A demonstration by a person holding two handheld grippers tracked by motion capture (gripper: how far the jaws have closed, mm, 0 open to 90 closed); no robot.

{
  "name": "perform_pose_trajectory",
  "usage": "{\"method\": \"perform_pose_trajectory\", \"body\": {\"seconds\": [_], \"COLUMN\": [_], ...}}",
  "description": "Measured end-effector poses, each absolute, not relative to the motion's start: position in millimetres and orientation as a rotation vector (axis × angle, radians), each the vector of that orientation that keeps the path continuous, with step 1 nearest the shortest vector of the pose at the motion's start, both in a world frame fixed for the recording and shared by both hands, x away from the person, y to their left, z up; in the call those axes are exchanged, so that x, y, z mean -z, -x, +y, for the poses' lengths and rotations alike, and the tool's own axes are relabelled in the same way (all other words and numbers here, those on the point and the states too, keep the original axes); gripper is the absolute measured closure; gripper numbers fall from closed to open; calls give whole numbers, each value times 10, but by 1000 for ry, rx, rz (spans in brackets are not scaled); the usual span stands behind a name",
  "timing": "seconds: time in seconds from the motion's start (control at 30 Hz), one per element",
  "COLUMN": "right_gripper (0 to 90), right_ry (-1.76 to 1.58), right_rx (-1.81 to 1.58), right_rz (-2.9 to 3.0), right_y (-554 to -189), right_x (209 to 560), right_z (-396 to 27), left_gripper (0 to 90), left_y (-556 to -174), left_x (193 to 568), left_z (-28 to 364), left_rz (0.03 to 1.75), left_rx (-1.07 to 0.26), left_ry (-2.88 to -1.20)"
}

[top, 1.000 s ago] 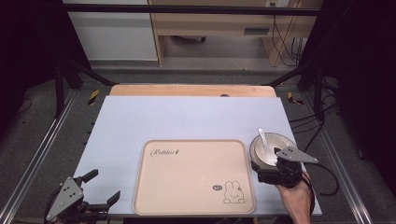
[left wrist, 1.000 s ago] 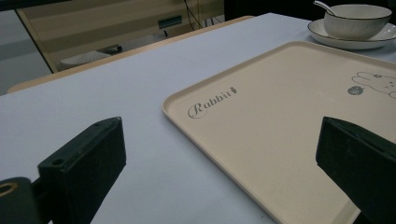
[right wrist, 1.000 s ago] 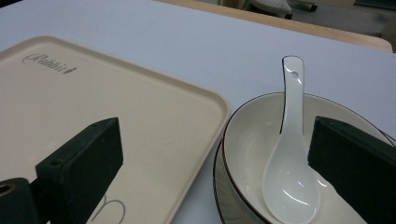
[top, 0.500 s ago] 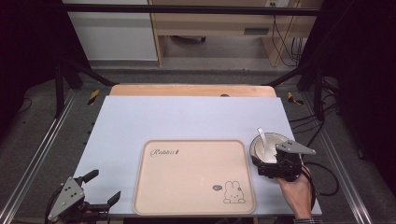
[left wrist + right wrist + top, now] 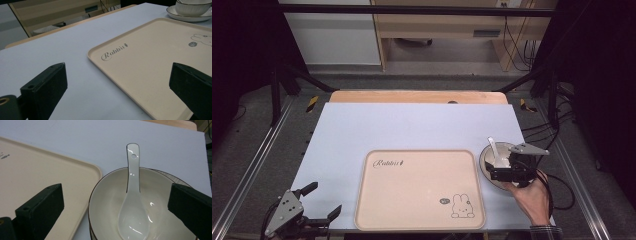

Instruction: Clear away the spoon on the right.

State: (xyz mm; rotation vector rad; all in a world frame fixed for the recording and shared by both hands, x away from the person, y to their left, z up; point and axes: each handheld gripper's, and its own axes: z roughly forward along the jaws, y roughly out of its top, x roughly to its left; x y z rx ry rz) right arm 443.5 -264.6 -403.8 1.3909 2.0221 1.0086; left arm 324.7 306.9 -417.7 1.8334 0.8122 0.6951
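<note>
soup spoon [image 5: 133, 202] lies in a white bowl [image 5: 107, 202] beside the rabbit tray [image 5: 419, 187]. right claw [image 5: 115, 215] hovers over it, jaws wide apart. left claw [image 5: 319, 205] gapes at the bench [image 5: 412, 125] corner.

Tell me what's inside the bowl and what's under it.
Inside the bowl lies a white ceramic spoon, handle resting over the far rim. Under the bowl a plate shows its rim; the bowl covers the rest of it.

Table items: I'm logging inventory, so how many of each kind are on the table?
Tray: 1
Bowl: 1
Saucer: 1
Spoon: 1
Total: 4
</note>
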Motion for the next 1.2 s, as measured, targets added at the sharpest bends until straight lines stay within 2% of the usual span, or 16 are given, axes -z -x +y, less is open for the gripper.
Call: {"method": "perform_pose_trajectory", "body": {"seconds": [0.27,0.5,0.53,0.57,0.77,1.2], "right_gripper": [23,151,209,209,380,553], "right_ry": [-1410,-1396,-1412,-1412,-1409,-1441], "right_rx": [-991,-967,-957,-957,-933,-921], "right_rz": [2038,2046,2044,2044,2062,2085], "right_y": [-4517,-4566,-4586,-4586,-4644,-4747], "right_x": [4061,4035,4026,4026,4009,4051], "right_z": [-2686,-2709,-2710,-2710,-2731,-2757], "left_gripper": [12,12,12,12,12,12], "left_y": [-3248,-3249,-3248,-3248,-3250,-3249], "left_x": [4180,4182,4182,4182,4184,4184], "left_z": [3068,3066,3067,3067,3069,3068], "left_rz": [812,811,811,811,811,808], "left_rx": [-696,-699,-700,-700,-698,-700], "left_ry": [-1838,-1840,-1840,-1840,-1844,-1850]}}
